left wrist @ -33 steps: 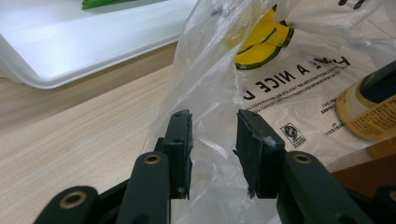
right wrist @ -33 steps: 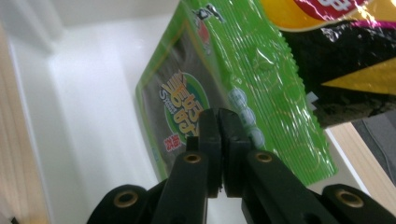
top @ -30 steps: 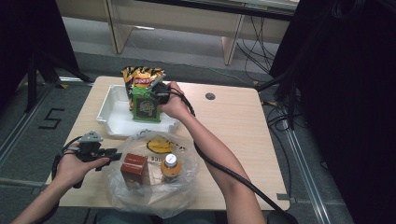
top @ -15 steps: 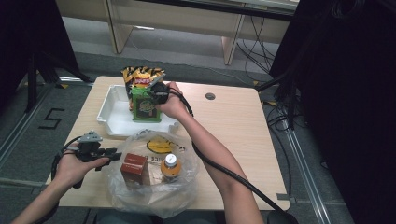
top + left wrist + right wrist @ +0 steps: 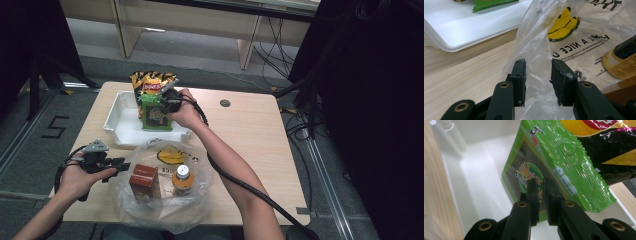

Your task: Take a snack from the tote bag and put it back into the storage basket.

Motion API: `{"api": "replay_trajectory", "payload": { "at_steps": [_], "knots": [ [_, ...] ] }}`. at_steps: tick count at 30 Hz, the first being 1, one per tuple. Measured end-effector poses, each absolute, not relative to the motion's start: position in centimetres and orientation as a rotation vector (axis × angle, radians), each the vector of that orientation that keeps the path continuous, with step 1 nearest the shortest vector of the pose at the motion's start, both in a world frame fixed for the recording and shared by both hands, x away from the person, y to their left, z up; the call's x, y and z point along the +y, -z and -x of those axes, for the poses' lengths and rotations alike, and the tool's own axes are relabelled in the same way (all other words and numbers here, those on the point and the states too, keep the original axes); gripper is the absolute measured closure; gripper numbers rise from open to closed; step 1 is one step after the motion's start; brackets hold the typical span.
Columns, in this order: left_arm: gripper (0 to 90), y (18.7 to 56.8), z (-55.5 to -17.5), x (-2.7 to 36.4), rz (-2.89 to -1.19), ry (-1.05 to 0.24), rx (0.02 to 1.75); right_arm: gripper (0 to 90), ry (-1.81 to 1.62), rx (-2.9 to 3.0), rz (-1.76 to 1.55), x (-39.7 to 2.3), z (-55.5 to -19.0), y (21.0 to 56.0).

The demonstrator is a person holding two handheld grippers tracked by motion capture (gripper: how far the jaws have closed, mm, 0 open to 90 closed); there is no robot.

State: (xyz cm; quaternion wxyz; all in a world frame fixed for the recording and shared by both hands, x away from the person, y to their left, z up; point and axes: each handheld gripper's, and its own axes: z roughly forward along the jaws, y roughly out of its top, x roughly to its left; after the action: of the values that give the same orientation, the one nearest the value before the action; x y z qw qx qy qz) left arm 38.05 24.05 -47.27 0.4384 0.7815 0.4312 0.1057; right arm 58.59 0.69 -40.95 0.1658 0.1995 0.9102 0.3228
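Note:
A green snack packet (image 5: 155, 117) (image 5: 564, 162) stands upright in the white tray (image 5: 122, 125) (image 5: 474, 177), leaning against a yellow and black chip bag (image 5: 150, 81) (image 5: 614, 147). My right gripper (image 5: 161, 102) (image 5: 541, 181) is at the packet's face with its jaws nearly together, pinching it. My left gripper (image 5: 125, 162) (image 5: 537, 62) sits at the left rim of a clear plastic bag (image 5: 165, 210) (image 5: 584, 37). Its jaws are open, and a fold of the bag's film rises between them.
Inside the plastic bag lie a brown box (image 5: 143, 179) and a bottle (image 5: 182, 180) (image 5: 621, 62) with an orange cap. The wooden table (image 5: 250, 135) has a cable hole (image 5: 225, 103) at the back. Its right half is bare. Floor cables run to the right.
The right gripper and the green packet have shifted very slightly in the tray. The left hand and the bag have stayed put.

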Motion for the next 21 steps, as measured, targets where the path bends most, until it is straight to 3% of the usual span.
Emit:
{"api": "replay_trajectory", "payload": {
  "at_steps": [21],
  "knots": [
    [62.7, 46.8, -37.8, 24.4, -1.928, -0.292, 1.064, 79.2, -0.978, 2.599, -0.616, -2.2, -56.8, 39.9]
  ]
}}
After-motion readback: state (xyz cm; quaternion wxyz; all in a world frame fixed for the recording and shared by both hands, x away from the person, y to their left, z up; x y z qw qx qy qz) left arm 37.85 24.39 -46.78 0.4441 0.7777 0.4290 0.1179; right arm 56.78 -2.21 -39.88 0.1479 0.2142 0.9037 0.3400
